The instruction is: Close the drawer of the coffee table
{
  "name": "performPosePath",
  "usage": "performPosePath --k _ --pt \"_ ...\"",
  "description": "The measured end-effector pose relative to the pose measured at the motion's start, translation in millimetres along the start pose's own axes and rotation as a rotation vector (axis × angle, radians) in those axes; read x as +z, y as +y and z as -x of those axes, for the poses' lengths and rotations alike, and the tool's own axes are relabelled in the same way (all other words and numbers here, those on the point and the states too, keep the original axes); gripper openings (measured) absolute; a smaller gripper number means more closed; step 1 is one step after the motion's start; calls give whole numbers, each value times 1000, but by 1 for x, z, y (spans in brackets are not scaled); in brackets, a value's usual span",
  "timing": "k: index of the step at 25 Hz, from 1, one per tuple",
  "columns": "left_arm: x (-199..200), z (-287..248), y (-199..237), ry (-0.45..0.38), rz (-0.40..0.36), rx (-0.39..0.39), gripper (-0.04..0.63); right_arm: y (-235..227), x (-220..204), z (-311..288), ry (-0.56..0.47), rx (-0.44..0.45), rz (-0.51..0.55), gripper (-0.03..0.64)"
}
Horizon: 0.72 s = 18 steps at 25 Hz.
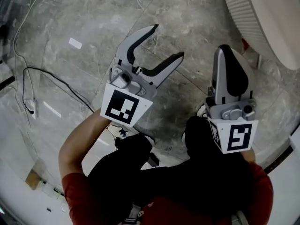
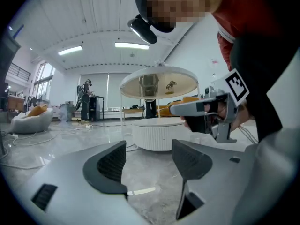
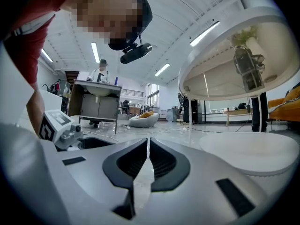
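The round white coffee table [image 1: 262, 18] with a ribbed side stands at the top right of the head view. In the left gripper view its ribbed base [image 2: 159, 135] and wide round top [image 2: 159, 84] lie ahead across the floor. I cannot make out a drawer in any view. My left gripper [image 1: 168, 41] hangs open over the floor with nothing between its pads [image 2: 112, 165]. My right gripper [image 1: 225, 50] is shut and empty, close to the table's lower disc [image 3: 253, 153] and under its top [image 3: 243, 55].
Grey marble floor [image 1: 93, 27] lies below, with cables [image 1: 28, 78] at the left. The person's dark-trousered legs [image 1: 140, 163] are under the grippers. Farther off are a beanbag [image 2: 30, 118], a desk [image 3: 93, 102] and people standing.
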<state>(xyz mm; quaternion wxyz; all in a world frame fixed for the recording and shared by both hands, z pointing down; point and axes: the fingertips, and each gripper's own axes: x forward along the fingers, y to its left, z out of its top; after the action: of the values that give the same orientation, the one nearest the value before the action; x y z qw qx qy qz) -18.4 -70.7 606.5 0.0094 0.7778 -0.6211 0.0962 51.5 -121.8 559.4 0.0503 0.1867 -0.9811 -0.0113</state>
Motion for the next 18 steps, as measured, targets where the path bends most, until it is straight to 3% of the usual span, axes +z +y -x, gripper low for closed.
performPosePath --k 11,15,18 --pt "45 96 32 48 -11 147 305 36 -1 -19 -16 69 7 28" --pt "40 119 48 -32 34 319 305 55 -1 -26 -20 117 42 28" --pt "23 133 58 -40 76 421 305 67 -4 -33 -28 146 53 28"
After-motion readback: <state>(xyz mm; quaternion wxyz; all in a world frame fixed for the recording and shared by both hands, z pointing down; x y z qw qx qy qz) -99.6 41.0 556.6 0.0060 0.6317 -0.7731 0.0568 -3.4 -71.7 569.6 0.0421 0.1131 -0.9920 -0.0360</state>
